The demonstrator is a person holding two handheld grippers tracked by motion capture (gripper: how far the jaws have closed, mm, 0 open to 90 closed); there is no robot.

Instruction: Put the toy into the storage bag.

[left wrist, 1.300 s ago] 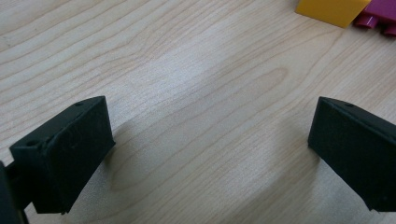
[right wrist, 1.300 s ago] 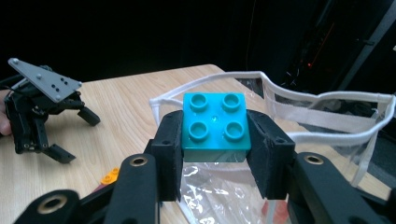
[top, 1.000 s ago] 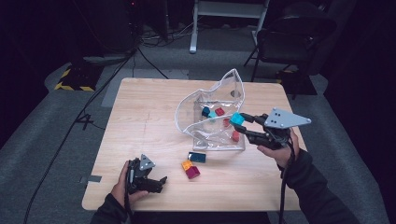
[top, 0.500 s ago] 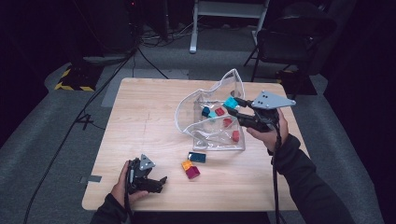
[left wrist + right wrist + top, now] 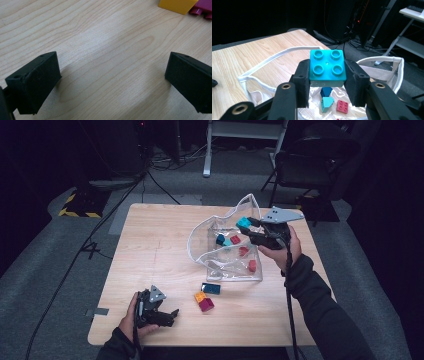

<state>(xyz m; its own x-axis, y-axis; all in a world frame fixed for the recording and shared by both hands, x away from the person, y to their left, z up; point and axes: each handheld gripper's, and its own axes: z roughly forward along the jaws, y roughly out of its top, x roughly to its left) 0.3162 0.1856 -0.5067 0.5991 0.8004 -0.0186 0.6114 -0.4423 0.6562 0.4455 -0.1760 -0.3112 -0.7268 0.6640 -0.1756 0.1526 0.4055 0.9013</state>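
right gripper (image 5: 246, 224): clamped on teal block (image 5: 326, 66), studs up, held over mouth of clear bag (image 5: 227, 265)
left gripper (image 5: 170, 315): jaws spread wide, nothing between, low over table (image 5: 150, 245) near front edge
bag contents: dark blue, teal, red blocks (image 5: 342, 106)
loose on table: yellow block (image 5: 200, 296), magenta block (image 5: 207, 304), dark teal block (image 5: 211, 288), just in front of bag

High view overhead facing forward, gripper views close, sharing table (image 5: 150, 250)
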